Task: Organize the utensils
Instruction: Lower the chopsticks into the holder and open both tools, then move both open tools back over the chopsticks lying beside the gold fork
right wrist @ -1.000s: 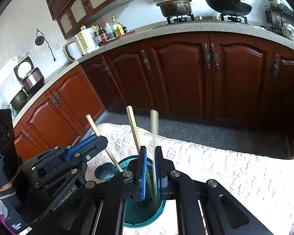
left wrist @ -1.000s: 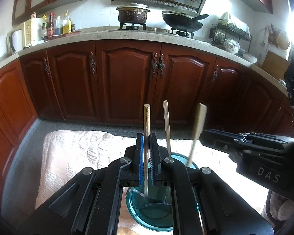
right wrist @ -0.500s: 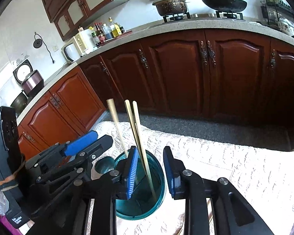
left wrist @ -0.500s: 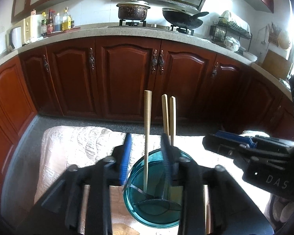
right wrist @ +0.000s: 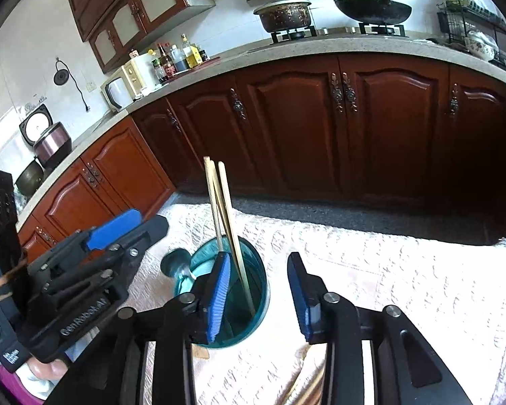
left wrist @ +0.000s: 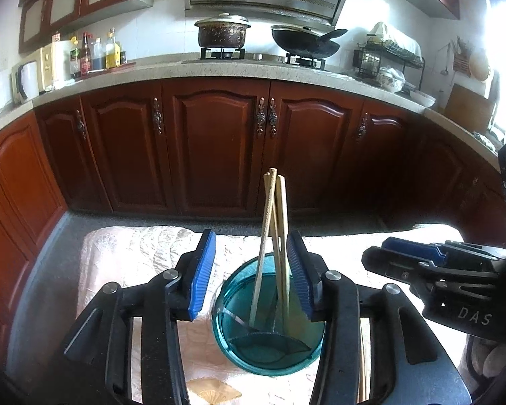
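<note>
Three chopsticks (left wrist: 275,236) are stood upright in the teal cup (left wrist: 270,344), between the parted jaws of the left gripper (left wrist: 251,270). Right gripper (right wrist: 258,290) jaws are likewise parted, empty.

Translucent teal holder (left wrist: 268,347), darker teal at rim. Chopsticks (left wrist: 276,236) pale tan, one with fine speckled pattern along shaft. Left tongs (left wrist: 251,275): matte black frame, ribbed blue pads (left wrist: 204,271), silver bolt heads. Right tongs (right wrist: 259,292): same black and blue, white lettering on body. Counter cloth (right wrist: 388,270) cream-pink, quilted embossed floral pattern; tan fan motif near lower edge. Cabinets (left wrist: 216,148) deep red-brown with dark ornate handles. Worktop (right wrist: 320,47) speckled grey-beige. Wall tiles white. Pot (left wrist: 222,32) and wok (left wrist: 305,42) blackened.
</note>
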Demonstrator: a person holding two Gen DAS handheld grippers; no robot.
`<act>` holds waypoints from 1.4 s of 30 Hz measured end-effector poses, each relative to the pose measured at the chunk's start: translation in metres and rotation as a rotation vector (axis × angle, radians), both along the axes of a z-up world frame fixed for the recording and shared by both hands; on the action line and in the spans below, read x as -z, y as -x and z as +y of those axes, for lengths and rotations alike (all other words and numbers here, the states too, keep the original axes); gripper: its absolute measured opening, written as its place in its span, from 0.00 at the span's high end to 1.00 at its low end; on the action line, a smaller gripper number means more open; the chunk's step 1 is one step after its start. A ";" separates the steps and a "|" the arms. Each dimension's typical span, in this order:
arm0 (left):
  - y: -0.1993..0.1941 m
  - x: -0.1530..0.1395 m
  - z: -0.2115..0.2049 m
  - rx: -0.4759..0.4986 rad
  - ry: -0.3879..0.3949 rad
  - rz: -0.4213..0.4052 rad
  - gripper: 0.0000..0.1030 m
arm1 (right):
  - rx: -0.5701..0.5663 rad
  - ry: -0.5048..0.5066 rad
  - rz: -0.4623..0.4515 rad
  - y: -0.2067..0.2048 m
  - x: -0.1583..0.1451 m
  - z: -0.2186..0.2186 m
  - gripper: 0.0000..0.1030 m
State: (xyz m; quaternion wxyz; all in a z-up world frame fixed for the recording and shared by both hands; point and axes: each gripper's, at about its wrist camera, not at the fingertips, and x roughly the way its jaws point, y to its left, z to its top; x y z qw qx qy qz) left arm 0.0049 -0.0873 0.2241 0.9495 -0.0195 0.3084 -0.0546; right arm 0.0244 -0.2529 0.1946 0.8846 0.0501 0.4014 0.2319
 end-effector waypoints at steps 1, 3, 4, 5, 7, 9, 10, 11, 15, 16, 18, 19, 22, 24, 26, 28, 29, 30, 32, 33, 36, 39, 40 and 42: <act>0.004 -0.001 -0.001 0.004 -0.001 -0.004 0.55 | 0.004 0.005 0.000 0.003 0.000 -0.002 0.66; 0.012 -0.003 -0.003 0.010 -0.003 -0.011 0.53 | 0.013 0.005 0.002 0.010 0.000 -0.007 0.66; 0.016 -0.004 -0.004 0.014 -0.002 -0.013 0.52 | 0.015 0.006 0.006 0.013 -0.001 -0.009 0.66; 0.020 -0.004 -0.006 0.019 -0.001 -0.012 0.51 | 0.019 0.007 0.007 0.016 0.000 -0.013 0.66; 0.027 -0.004 -0.009 0.031 0.001 -0.007 0.49 | 0.026 0.014 0.010 0.022 0.001 -0.019 0.66; 0.035 -0.003 -0.014 0.044 -0.001 -0.005 0.49 | 0.036 0.020 0.019 0.028 0.003 -0.025 0.66; 0.040 -0.002 -0.016 0.050 -0.002 -0.002 0.48 | 0.040 0.020 0.023 0.032 0.005 -0.029 0.65; 0.043 -0.001 -0.018 0.057 -0.002 0.002 0.48 | 0.043 0.023 0.029 0.036 0.008 -0.033 0.65; 0.060 0.006 -0.023 0.089 0.010 0.028 0.46 | 0.070 0.043 0.069 0.051 0.026 -0.053 0.63; 0.064 0.008 -0.024 0.096 0.012 0.033 0.45 | 0.085 0.041 0.093 0.055 0.035 -0.061 0.63; 0.072 0.013 -0.026 0.107 0.018 0.046 0.44 | 0.110 0.039 0.135 0.060 0.053 -0.073 0.63; 0.075 0.016 -0.027 0.111 0.020 0.055 0.44 | 0.129 0.048 0.166 0.062 0.067 -0.078 0.63; 0.084 0.030 -0.033 0.134 0.015 0.093 0.44 | 0.162 0.069 0.241 0.064 0.099 -0.086 0.63; 0.090 0.040 -0.037 0.147 0.004 0.114 0.44 | 0.162 0.078 0.281 0.064 0.117 -0.085 0.63; 0.094 0.051 -0.041 0.155 0.000 0.142 0.44 | 0.152 0.079 0.300 0.061 0.131 -0.082 0.64; 0.097 0.061 -0.043 0.162 -0.002 0.168 0.44 | 0.149 0.074 0.321 0.055 0.144 -0.077 0.72; 0.098 0.067 -0.044 0.165 -0.005 0.183 0.44 | 0.150 0.072 0.330 0.053 0.148 -0.076 0.73; 0.099 0.071 -0.045 0.166 -0.008 0.192 0.44 | 0.153 0.073 0.337 0.049 0.153 -0.075 0.74; 0.102 0.079 -0.046 0.169 -0.010 0.214 0.44 | 0.157 0.083 0.349 0.045 0.161 -0.073 0.80; 0.103 0.082 -0.046 0.170 -0.010 0.222 0.44 | 0.160 0.094 0.356 0.044 0.165 -0.071 0.81; 0.104 0.090 -0.048 0.175 -0.012 0.242 0.44 | 0.162 0.100 0.341 0.042 0.169 -0.072 0.89; 0.104 0.097 -0.052 0.186 -0.017 0.260 0.44 | 0.194 0.150 0.335 0.045 0.170 -0.080 0.96; 0.103 0.099 -0.054 0.191 -0.016 0.265 0.44 | 0.213 0.179 0.338 0.047 0.171 -0.087 0.96; 0.102 0.101 -0.058 0.199 -0.013 0.269 0.44 | 0.234 0.146 0.357 0.051 0.175 -0.102 0.97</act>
